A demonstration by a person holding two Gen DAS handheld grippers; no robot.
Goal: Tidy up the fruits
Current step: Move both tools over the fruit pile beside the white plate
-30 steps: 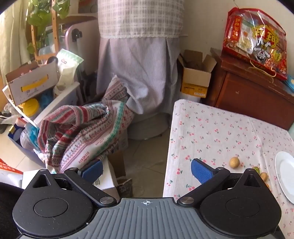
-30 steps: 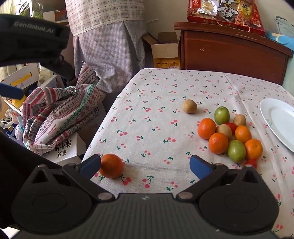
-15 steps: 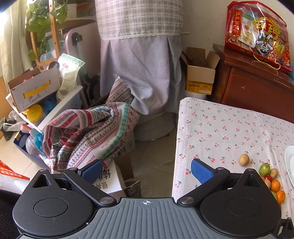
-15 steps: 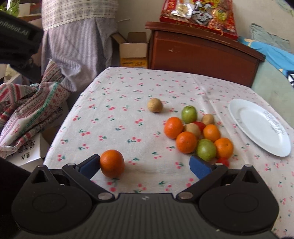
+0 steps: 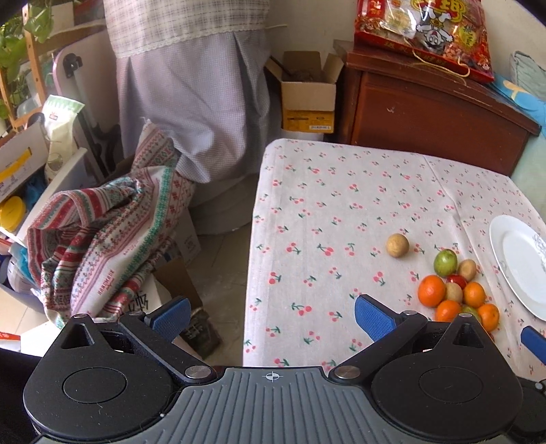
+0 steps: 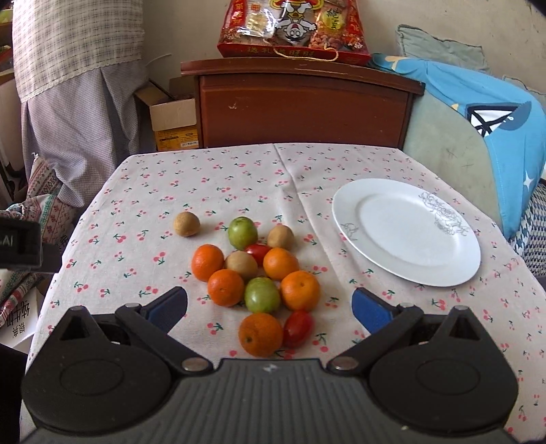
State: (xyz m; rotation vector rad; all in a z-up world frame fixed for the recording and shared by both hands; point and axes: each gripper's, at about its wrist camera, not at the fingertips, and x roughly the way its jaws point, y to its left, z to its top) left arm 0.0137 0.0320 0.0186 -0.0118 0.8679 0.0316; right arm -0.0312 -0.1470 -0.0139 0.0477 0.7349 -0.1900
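A cluster of oranges [image 6: 226, 287], green fruits [image 6: 262, 294], brown kiwis [image 6: 241, 264] and red tomatoes [image 6: 297, 328] lies on the cherry-print tablecloth [image 6: 204, 177]. One kiwi [image 6: 186, 223] lies apart at the left. An empty white plate [image 6: 406, 230] sits to the right. My right gripper [image 6: 269, 305] is open just above the near fruits, with one orange [image 6: 260, 334] between its fingers. My left gripper [image 5: 269, 316] is open and empty over the table's left edge. The cluster [image 5: 454, 290] and plate [image 5: 518, 263] show at the right of the left wrist view.
A wooden cabinet [image 6: 300, 102] with a red snack bag [image 6: 293, 27] stands behind the table. A blue cushion [image 6: 494, 119] is at the right. Left of the table are a striped cloth [image 5: 102, 239], cardboard boxes [image 5: 307, 95] and a covered appliance [image 5: 191, 102].
Both grippers have swung to the right. The fruit cluster and plate now sit centred in the right wrist view; the lone orange, at the left finger before, now lies between the fingers.
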